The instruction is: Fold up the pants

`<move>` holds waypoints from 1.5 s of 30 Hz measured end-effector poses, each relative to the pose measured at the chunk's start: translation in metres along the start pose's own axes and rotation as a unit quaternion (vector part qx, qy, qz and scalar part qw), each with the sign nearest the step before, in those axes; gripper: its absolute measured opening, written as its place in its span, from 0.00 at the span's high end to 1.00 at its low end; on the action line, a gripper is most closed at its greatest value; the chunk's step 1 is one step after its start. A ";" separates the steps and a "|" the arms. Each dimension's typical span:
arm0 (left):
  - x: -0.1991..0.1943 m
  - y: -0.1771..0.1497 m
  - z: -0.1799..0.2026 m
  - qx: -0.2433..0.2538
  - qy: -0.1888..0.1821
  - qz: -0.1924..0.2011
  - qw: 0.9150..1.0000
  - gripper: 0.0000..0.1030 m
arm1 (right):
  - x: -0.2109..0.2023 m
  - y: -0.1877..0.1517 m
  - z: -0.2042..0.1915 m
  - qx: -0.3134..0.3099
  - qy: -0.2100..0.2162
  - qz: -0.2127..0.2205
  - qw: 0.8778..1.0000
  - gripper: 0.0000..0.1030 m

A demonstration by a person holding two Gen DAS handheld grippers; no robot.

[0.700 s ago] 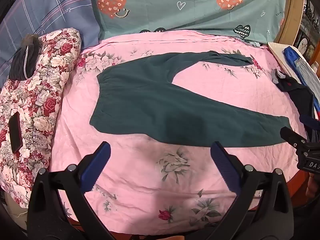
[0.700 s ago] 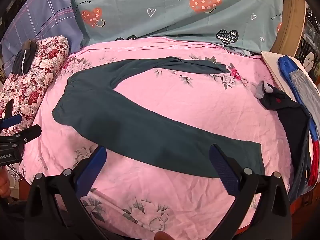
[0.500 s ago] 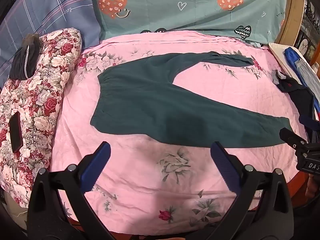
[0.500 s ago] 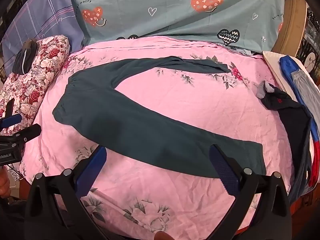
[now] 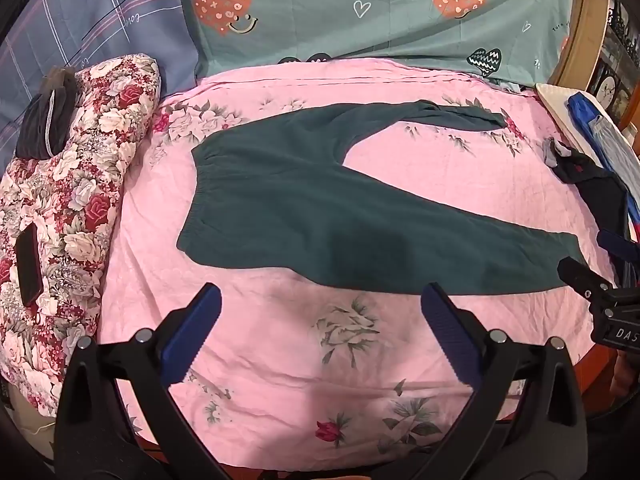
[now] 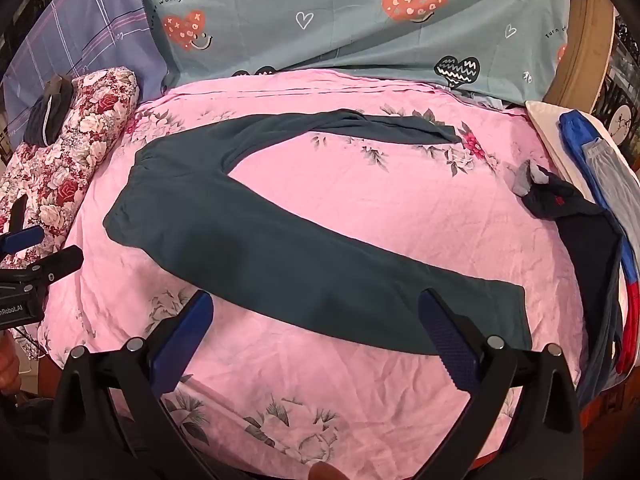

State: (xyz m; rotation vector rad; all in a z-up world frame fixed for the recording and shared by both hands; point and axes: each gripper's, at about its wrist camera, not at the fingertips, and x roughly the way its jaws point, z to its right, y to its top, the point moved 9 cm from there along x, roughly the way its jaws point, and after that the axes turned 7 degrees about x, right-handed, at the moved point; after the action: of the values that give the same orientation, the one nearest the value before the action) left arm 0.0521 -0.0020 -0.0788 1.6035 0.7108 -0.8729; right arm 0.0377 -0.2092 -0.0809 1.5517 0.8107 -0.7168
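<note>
- Little has moved since the earlier frames: both views have only edged slightly, and the pants [image 5: 320, 216] lie as they did, flat on the pink sheet [image 5: 360, 380].
- Dark green pants spread with the waistband to the left, one leg reaching toward the pillow [image 5: 380, 12], the other running to the right.
- Left gripper [image 5: 320, 304] hovers with fingers spread wide, empty, their blue pads [image 5: 192, 332] just short of the near leg's edge.
- Right gripper [image 6: 316, 312] is likewise wide apart and empty; its right pad [image 6: 448, 340] overlaps the near leg's cuff end in view, contact unclear.
- A floral quilt [image 5: 68, 208] sits at the left.
</note>
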 end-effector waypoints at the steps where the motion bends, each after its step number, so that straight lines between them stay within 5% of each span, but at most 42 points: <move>1: 0.001 0.000 0.001 0.000 0.000 0.000 1.000 0.02 | 0.000 0.000 0.000 0.000 0.000 0.000 1.000 0.01; 45: 0.007 0.001 0.003 -0.010 0.009 -0.006 1.000 0.02 | 0.000 -0.001 -0.004 -0.005 -0.001 -0.003 1.000 0.01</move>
State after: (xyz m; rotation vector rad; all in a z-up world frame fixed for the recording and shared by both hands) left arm 0.0559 -0.0053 -0.0848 1.5923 0.7401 -0.8590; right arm 0.0367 -0.2055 -0.0812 1.5391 0.8163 -0.7172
